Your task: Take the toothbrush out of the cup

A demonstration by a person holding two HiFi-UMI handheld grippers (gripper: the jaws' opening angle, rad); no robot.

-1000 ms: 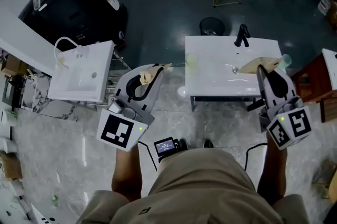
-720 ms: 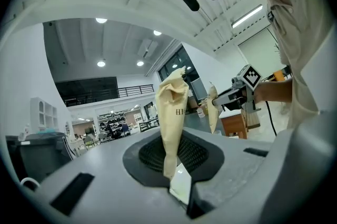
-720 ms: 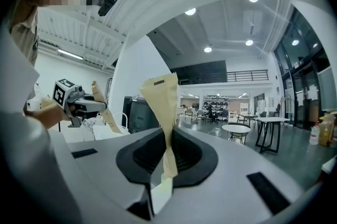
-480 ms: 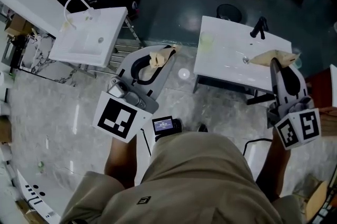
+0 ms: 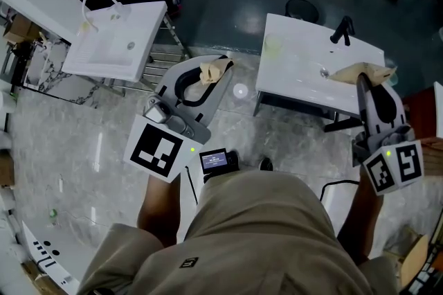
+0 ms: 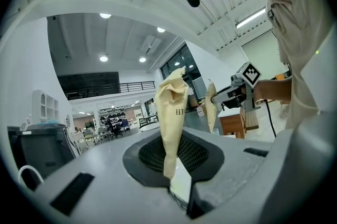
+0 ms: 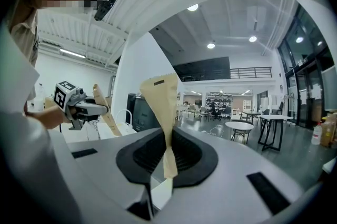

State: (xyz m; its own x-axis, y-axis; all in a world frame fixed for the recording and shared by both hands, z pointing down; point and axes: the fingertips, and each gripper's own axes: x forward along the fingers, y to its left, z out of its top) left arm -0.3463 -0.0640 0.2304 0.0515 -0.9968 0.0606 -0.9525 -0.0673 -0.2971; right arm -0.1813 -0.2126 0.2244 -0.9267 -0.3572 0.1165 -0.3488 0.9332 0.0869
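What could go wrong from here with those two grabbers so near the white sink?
The pale cup stands at the white sink's edge; a clumsy reach could knock it to the floor. The right gripper hangs over the basin near the black faucet and might bump it. Its jaws are shut, so it must open before grabbing.

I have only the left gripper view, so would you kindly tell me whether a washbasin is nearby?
Observer: Yes, the head view shows a white washbasin with a black tap, ahead of the right gripper.
Operator: Is a cup on it?
Observer: A pale greenish cup stands near its left corner; no toothbrush is discernible.
Operator: What is behind the basin?
Observer: A round black bin on the dark floor.
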